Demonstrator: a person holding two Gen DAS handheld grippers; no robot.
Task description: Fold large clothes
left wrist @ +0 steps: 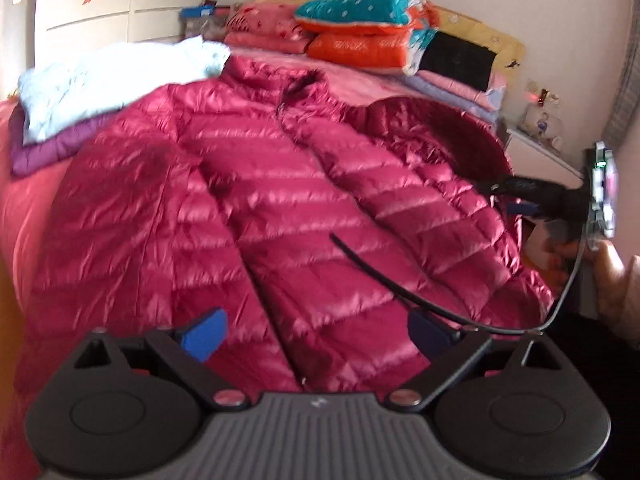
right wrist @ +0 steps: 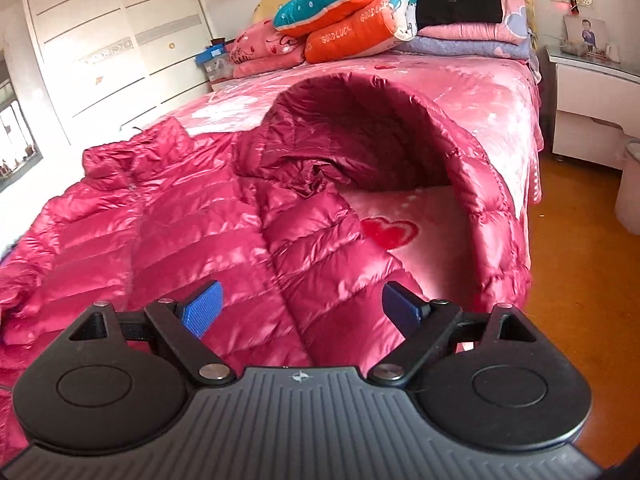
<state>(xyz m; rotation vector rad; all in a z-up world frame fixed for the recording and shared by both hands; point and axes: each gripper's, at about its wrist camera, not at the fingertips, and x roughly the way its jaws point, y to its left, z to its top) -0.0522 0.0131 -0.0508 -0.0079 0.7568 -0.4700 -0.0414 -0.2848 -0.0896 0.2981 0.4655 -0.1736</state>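
Note:
A large crimson quilted down jacket lies spread front-up on the pink bed, collar toward the pillows. Its right sleeve arches up and curves along the bed's edge, leaving a patch of heart-print sheet showing under it. My left gripper hovers open over the jacket's lower hem, nothing between its blue pads. My right gripper is open too, above the jacket's right front panel. In the left wrist view the right gripper appears at the far right by the sleeve, held in a hand.
Folded light-blue and purple garments lie on the bed's left side. Stacked quilts and pillows sit at the headboard. A white nightstand and orange floor lie right of the bed; a wardrobe stands behind.

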